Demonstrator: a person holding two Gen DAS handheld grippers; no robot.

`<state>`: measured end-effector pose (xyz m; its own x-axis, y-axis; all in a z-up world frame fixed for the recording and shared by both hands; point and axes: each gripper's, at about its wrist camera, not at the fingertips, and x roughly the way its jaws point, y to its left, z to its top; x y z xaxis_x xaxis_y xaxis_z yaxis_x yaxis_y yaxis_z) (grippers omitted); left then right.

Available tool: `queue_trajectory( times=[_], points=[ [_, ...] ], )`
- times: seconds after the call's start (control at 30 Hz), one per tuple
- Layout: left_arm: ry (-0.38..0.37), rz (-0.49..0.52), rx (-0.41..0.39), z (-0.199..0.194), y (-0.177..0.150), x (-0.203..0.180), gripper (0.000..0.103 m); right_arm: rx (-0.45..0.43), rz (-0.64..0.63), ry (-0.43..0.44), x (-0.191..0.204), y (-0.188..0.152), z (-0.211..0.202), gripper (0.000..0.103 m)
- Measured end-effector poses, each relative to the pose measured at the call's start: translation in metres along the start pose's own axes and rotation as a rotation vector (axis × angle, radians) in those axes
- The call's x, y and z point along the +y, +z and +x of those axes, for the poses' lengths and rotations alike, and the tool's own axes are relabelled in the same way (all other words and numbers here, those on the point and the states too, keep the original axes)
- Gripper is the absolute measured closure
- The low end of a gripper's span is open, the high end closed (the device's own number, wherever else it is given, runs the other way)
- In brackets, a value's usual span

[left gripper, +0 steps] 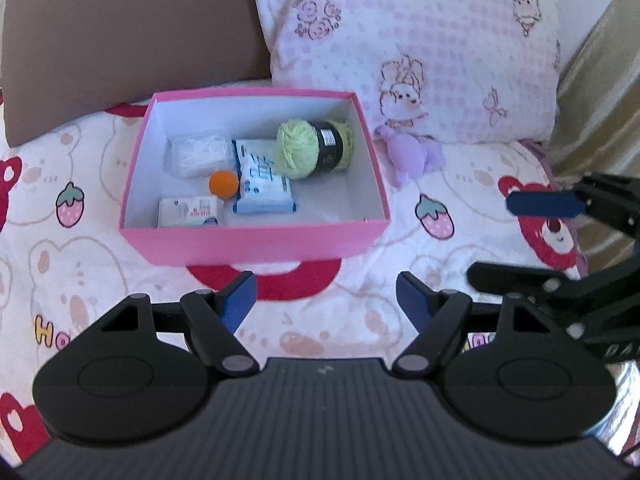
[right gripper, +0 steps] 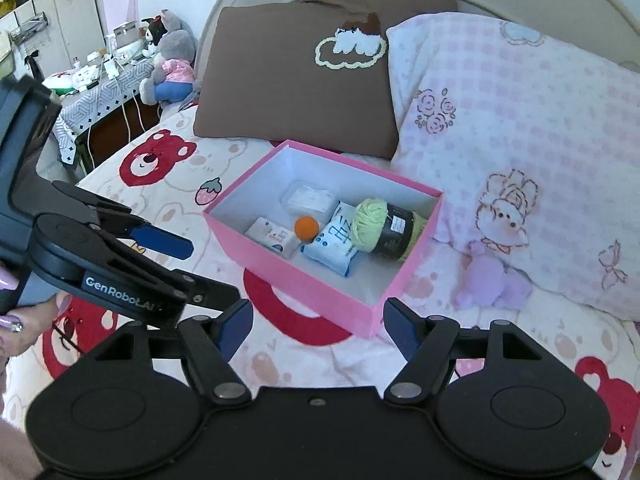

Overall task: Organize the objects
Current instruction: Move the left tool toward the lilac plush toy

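While both grippers' fingers (left gripper: 240,300) gape empty, pink box (left gripper: 256,244) white-lined, open-topped.

Both wrist views toward pink box (left gripper: 256,240).

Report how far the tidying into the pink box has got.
Done: the pink box on the bed already holds the green yarn, orange ball, blue wipes pack, clear plastic case and small white packet.
In hand: nothing; the left hand-held gripper and right hand-held gripper are both open.
Left: probably the purple plush toy, lying outside by the pillow.
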<state>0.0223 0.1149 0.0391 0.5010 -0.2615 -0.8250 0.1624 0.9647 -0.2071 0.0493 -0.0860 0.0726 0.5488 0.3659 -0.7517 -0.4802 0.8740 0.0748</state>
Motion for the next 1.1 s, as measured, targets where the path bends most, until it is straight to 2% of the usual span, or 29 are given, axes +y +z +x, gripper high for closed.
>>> queue_trajectory(
  times=[0.27,0.43,0.6,0.83,1.1],
  points=[
    [-0.035,0.057,0.036,-0.005,-0.017,-0.021,0.027,0.007,0.034,-0.010,-0.014,-0.025,-0.022,0.027],
    [-0.030,0.097,0.064,0.003,-0.021,-0.040,0.027,0.008,0.081,-0.008,-0.035,-0.044,-0.026,0.027],
    [-0.028,0.109,0.079,0.017,-0.018,-0.055,0.027,-0.021,0.093,-0.029,-0.053,-0.063,-0.032,0.027],
    [-0.067,0.125,0.093,0.031,-0.014,-0.078,0.027,-0.032,0.076,-0.027,-0.071,-0.082,-0.034,0.027],
    [-0.058,0.164,0.078,0.057,-0.001,-0.105,0.027,-0.065,0.073,-0.062,-0.097,-0.100,-0.012,0.026]
  ],
)
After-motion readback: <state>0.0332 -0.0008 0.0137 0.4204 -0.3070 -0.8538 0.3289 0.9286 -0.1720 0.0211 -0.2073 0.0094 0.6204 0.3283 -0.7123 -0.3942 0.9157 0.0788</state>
